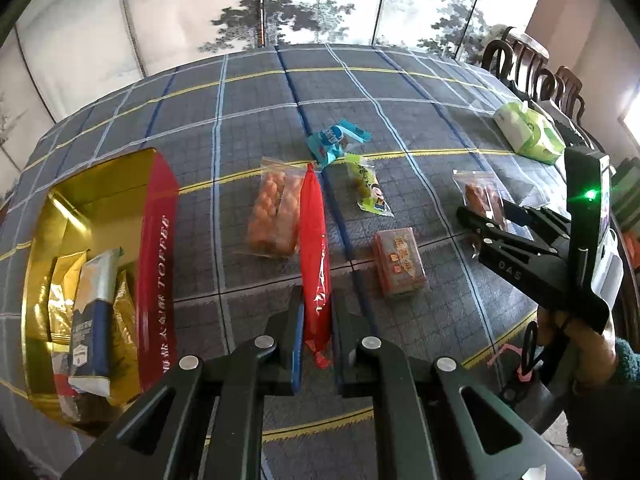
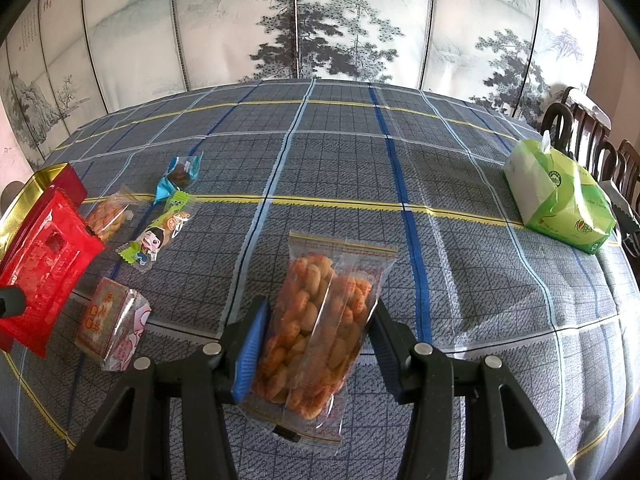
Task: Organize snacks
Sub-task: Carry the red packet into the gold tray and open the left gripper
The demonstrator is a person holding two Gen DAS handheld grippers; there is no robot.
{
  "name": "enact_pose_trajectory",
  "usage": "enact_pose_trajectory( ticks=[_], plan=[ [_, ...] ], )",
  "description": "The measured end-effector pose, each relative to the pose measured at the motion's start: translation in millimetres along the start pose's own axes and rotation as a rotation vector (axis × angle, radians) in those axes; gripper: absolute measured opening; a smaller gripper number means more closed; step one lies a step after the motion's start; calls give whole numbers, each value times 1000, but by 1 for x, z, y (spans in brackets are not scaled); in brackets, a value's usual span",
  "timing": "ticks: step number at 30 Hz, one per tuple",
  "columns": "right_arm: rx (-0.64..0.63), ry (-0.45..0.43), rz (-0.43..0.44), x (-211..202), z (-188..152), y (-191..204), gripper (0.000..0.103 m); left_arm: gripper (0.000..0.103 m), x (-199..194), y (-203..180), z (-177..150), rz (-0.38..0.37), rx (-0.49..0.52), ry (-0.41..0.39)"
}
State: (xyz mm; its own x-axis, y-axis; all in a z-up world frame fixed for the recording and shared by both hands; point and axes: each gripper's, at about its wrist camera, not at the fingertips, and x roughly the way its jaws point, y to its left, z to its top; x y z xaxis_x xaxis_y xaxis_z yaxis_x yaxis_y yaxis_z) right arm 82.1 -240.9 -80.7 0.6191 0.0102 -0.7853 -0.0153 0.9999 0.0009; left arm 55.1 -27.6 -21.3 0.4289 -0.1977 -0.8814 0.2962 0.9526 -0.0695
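A thin red foil snack packet, light and slippery, is pinched edgewise in the left gripper beside the gold-lined red tin. A clear crackling bag of fragile orange crackers is clamped mid-body by the right gripper.

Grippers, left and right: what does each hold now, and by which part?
The left gripper is shut on the red packet, edge-on, near its lower end. The right gripper holds the clear snack bag by its two sides.

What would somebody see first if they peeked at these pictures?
Probably the two held snacks: the left gripper pinches a thin bright red packet, and the right gripper clasps a clear bag of orange crackers. Then the shiny gold tin with a red wall, at the left of the checked tablecloth.
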Motion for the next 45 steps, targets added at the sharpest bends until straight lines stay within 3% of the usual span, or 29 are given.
enact_pose_trajectory(
  ticks=[14, 30, 45],
  plan=[
    [-1, 0, 0, 0, 0, 0, 51, 9, -30, 20, 2, 26, -25, -43],
    [-1, 0, -1, 0, 0, 0, 51, 9, -73, 84, -4, 130, -123, -105],
    [-2, 0, -1, 0, 0, 1, 51, 10, -70, 146, -20, 242, -208, -65]
  ],
)
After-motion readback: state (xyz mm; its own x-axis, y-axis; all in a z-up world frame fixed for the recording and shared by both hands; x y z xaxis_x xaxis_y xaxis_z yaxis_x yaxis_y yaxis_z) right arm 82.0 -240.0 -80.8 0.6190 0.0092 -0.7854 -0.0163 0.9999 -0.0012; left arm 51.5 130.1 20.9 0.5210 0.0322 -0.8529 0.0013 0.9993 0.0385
